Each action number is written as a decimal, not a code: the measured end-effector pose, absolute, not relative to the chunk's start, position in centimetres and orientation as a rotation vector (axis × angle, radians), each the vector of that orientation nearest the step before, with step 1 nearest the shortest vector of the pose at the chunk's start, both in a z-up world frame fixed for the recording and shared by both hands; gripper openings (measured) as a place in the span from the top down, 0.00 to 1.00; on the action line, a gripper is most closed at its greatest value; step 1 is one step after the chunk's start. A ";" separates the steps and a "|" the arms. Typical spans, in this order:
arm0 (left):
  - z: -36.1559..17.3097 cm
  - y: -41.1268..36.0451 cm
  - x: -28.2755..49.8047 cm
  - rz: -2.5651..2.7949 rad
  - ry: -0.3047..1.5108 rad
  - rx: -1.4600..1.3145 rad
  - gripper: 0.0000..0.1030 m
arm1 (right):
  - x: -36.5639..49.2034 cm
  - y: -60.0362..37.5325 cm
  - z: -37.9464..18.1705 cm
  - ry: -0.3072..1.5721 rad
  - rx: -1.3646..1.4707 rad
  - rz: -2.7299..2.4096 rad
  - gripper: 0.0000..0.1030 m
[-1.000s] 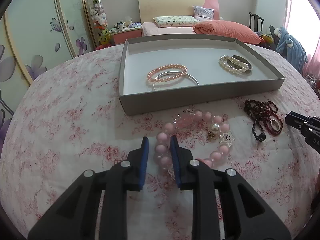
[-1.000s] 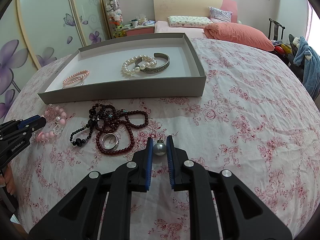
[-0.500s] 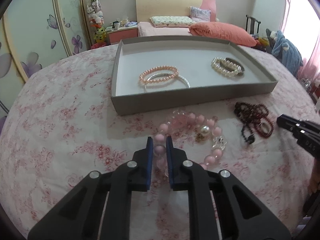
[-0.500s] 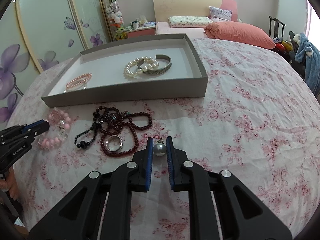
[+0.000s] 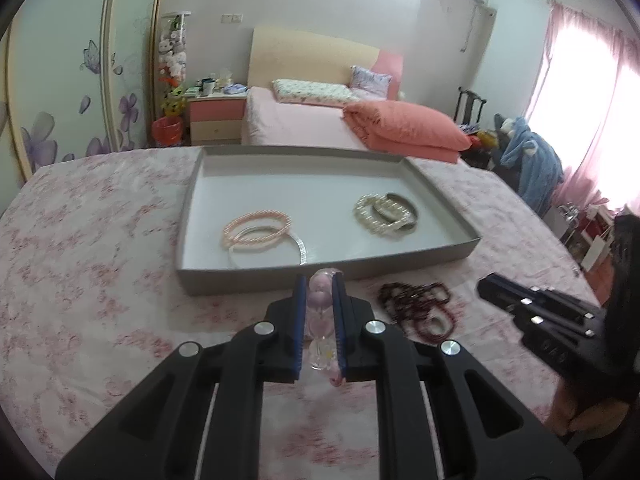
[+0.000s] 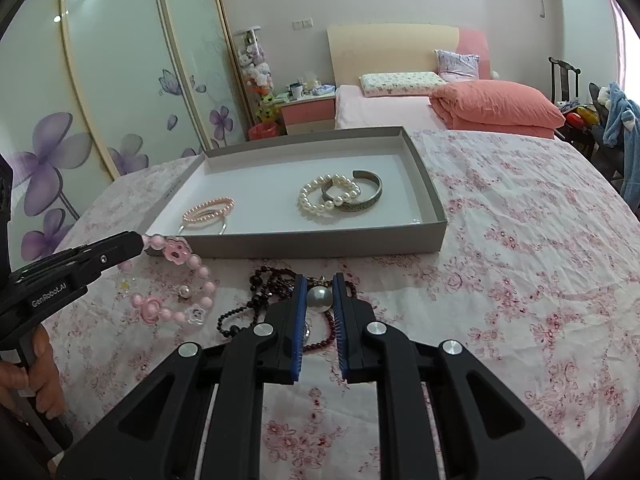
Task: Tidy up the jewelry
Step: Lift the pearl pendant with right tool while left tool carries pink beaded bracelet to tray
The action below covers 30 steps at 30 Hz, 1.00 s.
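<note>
Your left tongs (image 6: 142, 242) are gripping the pink bracelet (image 6: 182, 280); your right tongs (image 6: 319, 300) are clasping a pearl (image 6: 319, 299). Four bracelets are lying in the tray (image 6: 320, 246); the dark beads (image 6: 264, 292) are awaiting.

- The left wrist view is motion-blurred; the dark bead necklace (image 5: 418, 307) shows no single beads.
- Most of the pink bead bracelet (image 5: 321, 320) hides between the left gripper (image 5: 319, 294) fingers.
- The right gripper (image 6: 319, 298) covers part of that necklace.
</note>
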State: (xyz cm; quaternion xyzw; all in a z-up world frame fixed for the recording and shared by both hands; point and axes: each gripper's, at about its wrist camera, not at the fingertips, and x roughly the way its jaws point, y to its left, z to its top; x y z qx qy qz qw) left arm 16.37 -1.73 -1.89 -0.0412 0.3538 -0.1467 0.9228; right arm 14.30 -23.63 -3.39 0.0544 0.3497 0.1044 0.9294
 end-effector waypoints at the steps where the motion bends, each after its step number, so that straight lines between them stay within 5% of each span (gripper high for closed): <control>1: -1.7 -2.0 16.3 -0.310 0.721 -0.091 0.87 | 14.3 -23.6 -3.3 0.712 0.113 0.215 0.86; 30: 3.2 0.2 11.7 -0.262 0.525 -0.169 0.87 | 11.7 -22.1 0.0 0.544 0.067 0.228 0.86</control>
